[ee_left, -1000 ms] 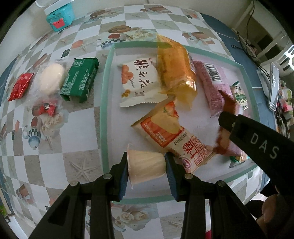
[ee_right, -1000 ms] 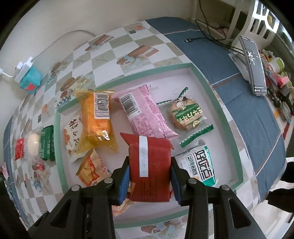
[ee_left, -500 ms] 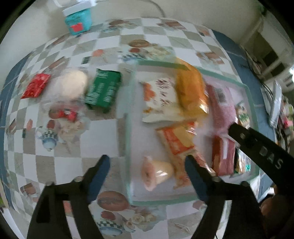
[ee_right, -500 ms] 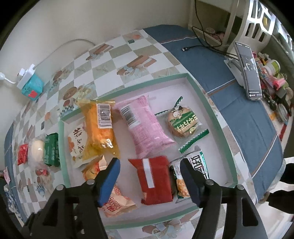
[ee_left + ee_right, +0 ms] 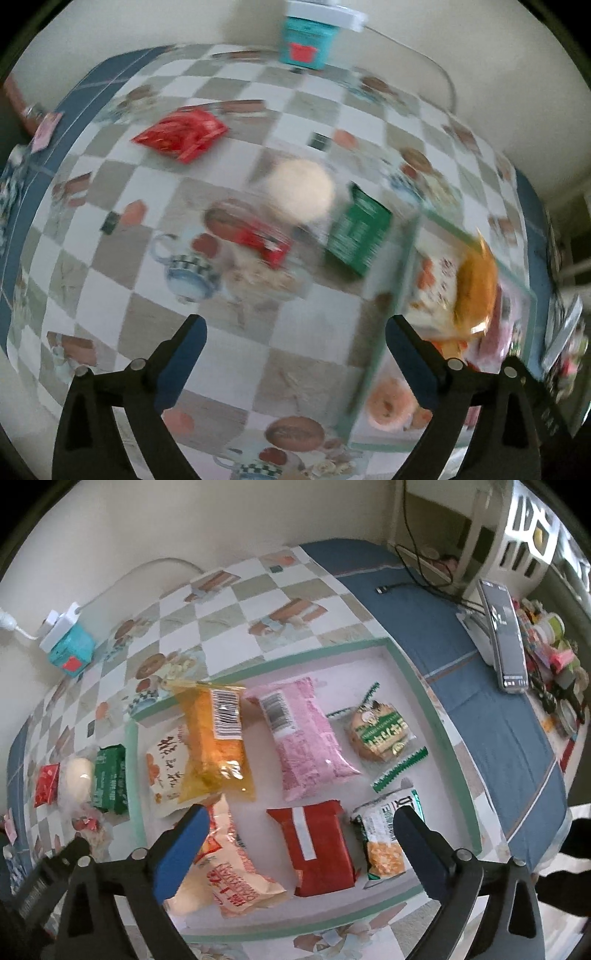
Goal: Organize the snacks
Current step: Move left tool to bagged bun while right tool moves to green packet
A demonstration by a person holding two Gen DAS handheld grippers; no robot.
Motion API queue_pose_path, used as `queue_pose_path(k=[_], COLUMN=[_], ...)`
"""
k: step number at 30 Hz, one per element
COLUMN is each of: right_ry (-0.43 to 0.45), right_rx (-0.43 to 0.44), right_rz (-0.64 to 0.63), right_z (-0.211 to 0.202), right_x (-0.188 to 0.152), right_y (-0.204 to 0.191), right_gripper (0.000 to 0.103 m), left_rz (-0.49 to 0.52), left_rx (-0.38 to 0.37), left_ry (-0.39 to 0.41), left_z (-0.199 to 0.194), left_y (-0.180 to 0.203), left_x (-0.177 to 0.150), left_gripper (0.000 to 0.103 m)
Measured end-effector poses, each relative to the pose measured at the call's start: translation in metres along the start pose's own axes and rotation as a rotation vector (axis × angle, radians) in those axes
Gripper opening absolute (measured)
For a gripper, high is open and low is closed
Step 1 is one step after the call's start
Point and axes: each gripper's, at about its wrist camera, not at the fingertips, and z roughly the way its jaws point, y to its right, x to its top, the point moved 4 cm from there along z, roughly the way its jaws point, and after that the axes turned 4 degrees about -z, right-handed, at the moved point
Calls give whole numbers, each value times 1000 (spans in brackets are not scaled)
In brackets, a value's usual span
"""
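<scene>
The right gripper (image 5: 297, 845) hangs over a green-rimmed tray (image 5: 439, 716) on a checked tablecloth (image 5: 236, 609), its blue-padded jaws opening wide and gripping nothing. A red packet (image 5: 314, 845) lies flat on the tray floor directly below the gap, clear of both pads; an orange-and-white packet (image 5: 236, 871) sits partly under the left-hand pad and a green-and-white packet (image 5: 384, 842) lies just inside the right-hand pad. Farther back in the tray rest an orange bag (image 5: 218, 746), a pink bag (image 5: 303, 742) and a round biscuit pack (image 5: 380, 731). The left gripper (image 5: 295, 369), seen in a motion-blurred view, is over bare tablecloth beside the tray's left rim, jaws likewise opening with nothing between them. Ahead of it, outside the tray, lie a green packet (image 5: 356, 230), a pale round bun (image 5: 299, 188), a small red sweet (image 5: 258, 236) and a red sachet (image 5: 181, 134).
</scene>
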Motion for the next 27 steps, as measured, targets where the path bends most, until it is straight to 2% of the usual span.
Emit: queue_pose_path(k=[6,15,27], right_ry=[29,50,50], right_rx=[0,49,127], right_rz=[-67,-164,-295], right_z=[-7,-15,-22], right_x=[-1,-10,-41], right_y=[-25,-75,-160], right_gripper=[103,103,103], left_rz=[-94,-222,-361], left_rx=[40,134,152], left_ry=[52,109,145], left_z=[-8,-19,-37], left_y=[-39,-108,-184], left_x=[23,50,62], left_gripper=[98,98,98])
